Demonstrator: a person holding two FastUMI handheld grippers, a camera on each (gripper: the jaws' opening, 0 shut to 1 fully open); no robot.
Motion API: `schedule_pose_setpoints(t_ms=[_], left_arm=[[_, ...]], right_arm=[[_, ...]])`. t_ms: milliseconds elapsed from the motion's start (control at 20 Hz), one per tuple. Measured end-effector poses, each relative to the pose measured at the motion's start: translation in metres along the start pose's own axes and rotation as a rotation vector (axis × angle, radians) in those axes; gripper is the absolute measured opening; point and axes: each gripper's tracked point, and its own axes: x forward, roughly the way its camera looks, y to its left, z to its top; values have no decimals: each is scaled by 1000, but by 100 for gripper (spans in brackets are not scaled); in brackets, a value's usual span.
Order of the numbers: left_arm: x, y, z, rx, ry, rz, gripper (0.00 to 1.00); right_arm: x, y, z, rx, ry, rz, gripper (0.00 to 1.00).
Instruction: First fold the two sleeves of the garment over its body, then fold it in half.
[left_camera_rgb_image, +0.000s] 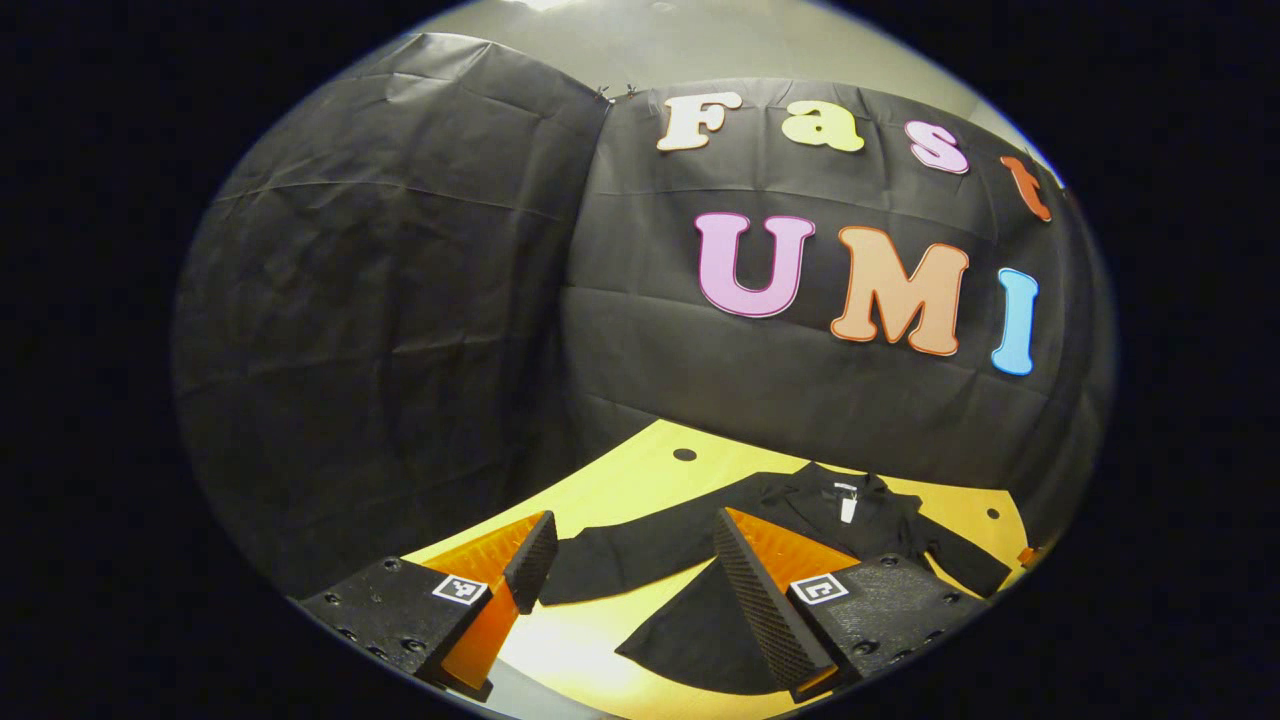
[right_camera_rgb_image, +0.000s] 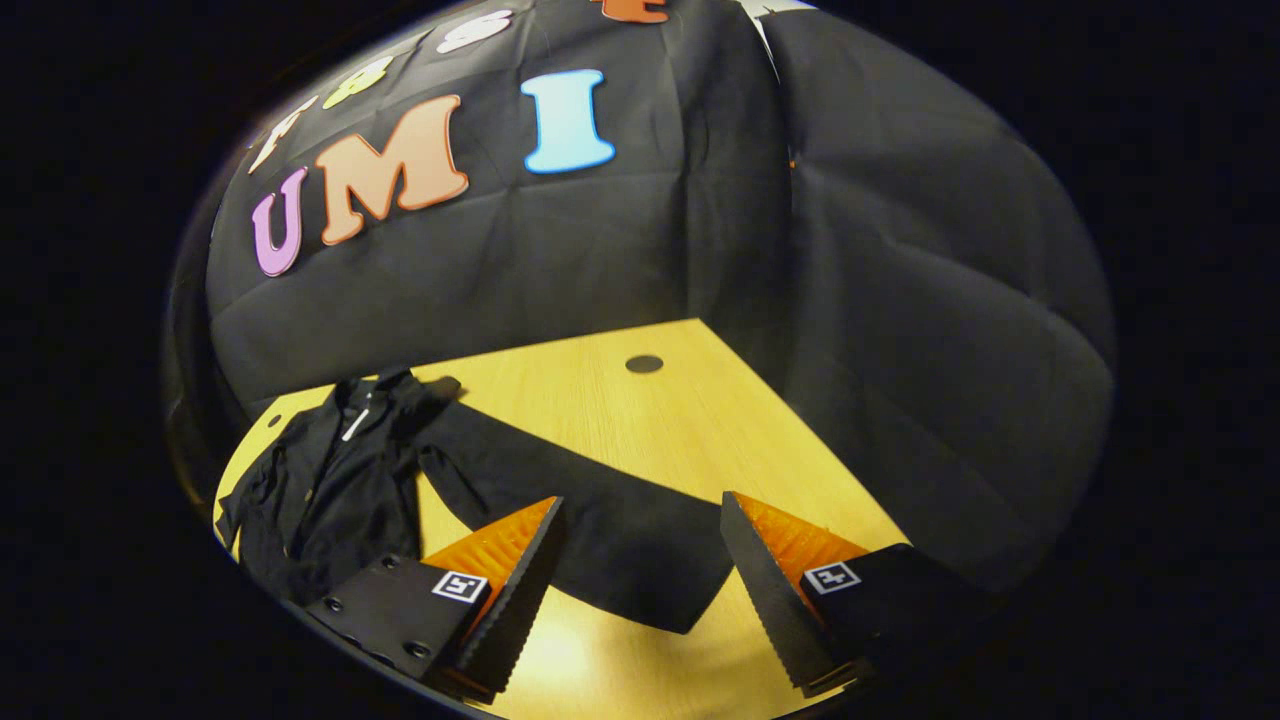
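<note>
Garment: black long-sleeved cloth top (left_camera_rgb_image: 800, 540), spread flat on the pale yellow wooden tabletop (left_camera_rgb_image: 640, 480), collar toward the black cloth wall, small white tag at the neck.
Sleeves: both spread outward, neither folded over the body; one sleeve (right_camera_rgb_image: 590, 520) stretched diagonally across the wood in the right gripper view, cuff end lying between that gripper's fingers; the other sleeve (left_camera_rgb_image: 630, 555) reaching out sideways in the left gripper view.
Left gripper (left_camera_rgb_image: 630, 570): fingers wide apart, clamped on nothing, poised above the near sleeve and hem, apparently not touching cloth.
Right gripper (right_camera_rgb_image: 640, 560): fingers wide apart, holding nothing, poised over the cuff end of its sleeve.
Step in hand: very start, by the look of it; first sleeve fold not yet begun.
Next move calls for: lowering onto a cuff, pinching a single layer of cloth, then lifting and carrying it inward across the chest.
Risk: thin dark fabric lying flat on wood, likely hard to pinch; possible bunching or dragging of the body.
</note>
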Motion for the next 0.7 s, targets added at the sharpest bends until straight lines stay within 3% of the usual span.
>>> schedule_pose_setpoints(t_ms=[150,350,400,450,500,700], left_arm=[[-2,7,-4,12,8,35,94],[-2,7,-5,27,12,53,93],[-2,6,-7,30,17,53,94],[-1,3,-9,32,22,52,94],[-1,2,-10,35,26,49,93],[2,-5,-13,43,35,36,94]], right_arm=[[18,-10,-27,8,85,-8,95],[30,-10,-44,2,136,3,99],[30,-13,-53,0,152,4,94],[31,-12,-60,-2,173,10,99],[32,-14,-61,-19,164,5,94],[36,-14,-62,-74,143,-2,96]])
